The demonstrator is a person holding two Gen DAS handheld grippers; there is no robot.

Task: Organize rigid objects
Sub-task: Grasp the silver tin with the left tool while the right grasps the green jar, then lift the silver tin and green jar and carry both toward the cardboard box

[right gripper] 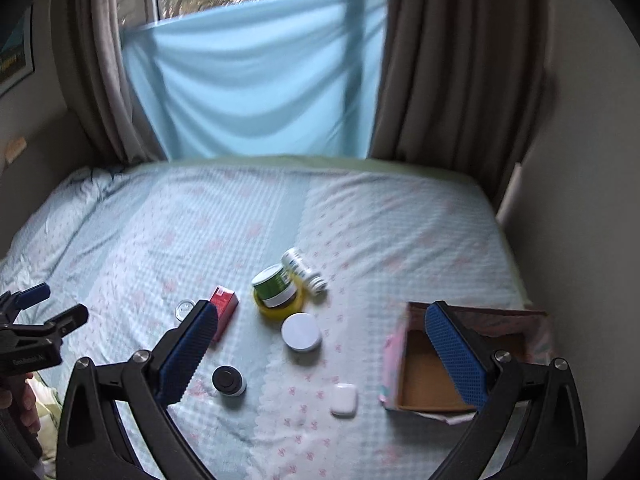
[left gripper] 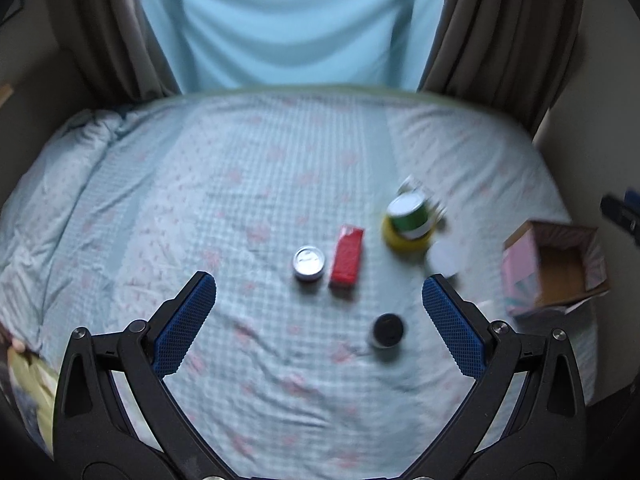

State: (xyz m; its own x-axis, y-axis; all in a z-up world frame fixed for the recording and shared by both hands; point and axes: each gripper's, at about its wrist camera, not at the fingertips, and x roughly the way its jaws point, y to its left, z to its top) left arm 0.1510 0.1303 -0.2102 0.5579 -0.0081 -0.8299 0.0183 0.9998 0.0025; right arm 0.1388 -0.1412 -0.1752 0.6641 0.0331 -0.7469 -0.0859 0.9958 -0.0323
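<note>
— So, what's between the box point(right gripper: 424, 376) and the rest?
— Bare bed point(right gripper: 400, 232); an earbud case point(right gripper: 344, 400) near it. Green jar point(right gripper: 276, 286) sits in a tape roll point(right gripper: 280, 308), white bottle point(right gripper: 304, 270) beside.
— Fingers?
— Both grippers, left point(left gripper: 319, 322) and right point(right gripper: 322, 350), spread wide, holding nothing.
</note>
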